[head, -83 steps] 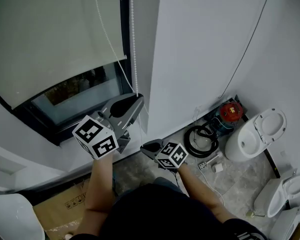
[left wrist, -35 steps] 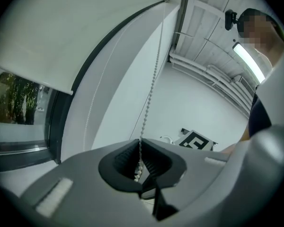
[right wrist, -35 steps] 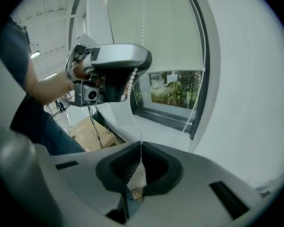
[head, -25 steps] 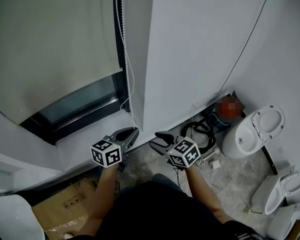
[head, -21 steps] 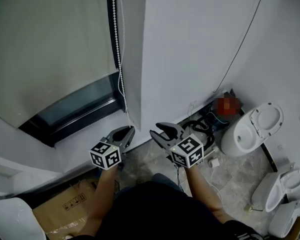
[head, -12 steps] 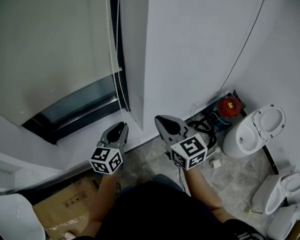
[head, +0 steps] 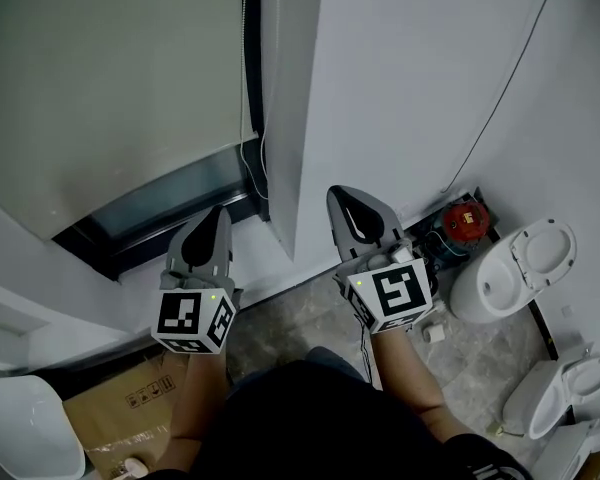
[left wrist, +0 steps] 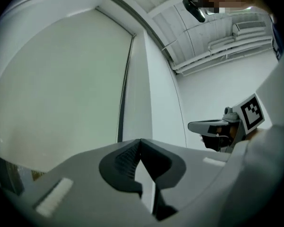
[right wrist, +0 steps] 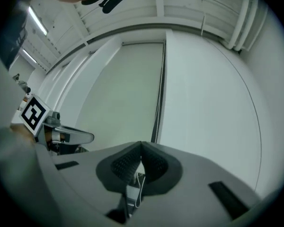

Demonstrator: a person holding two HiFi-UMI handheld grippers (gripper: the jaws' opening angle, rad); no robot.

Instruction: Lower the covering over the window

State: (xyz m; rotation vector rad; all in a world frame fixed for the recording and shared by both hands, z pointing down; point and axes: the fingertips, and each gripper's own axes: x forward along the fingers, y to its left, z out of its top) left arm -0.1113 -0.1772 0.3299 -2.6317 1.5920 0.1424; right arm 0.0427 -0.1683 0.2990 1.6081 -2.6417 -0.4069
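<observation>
Roller blind (head: 110, 78) fills the upper left of the head view: a flat, pale greenish-grey sheet whose hem slants across the frame. Below the hem only a dark strip of window glass (head: 160, 203) is uncovered, so the task looks mostly done. Its pull cord (head: 246, 68) runs top to bottom along the blind's right edge against the dark frame and ends in a small loop above and between the two tools. In the picture, the left tool (head: 216, 211) lies just below and left of that loop. The right tool (head: 342, 192) sits further off, to its right, before the white wall. The left one therefore seems the nearer. Both tools are pressed together, tips pointing up-frame, and neither touches the cord.
</observation>
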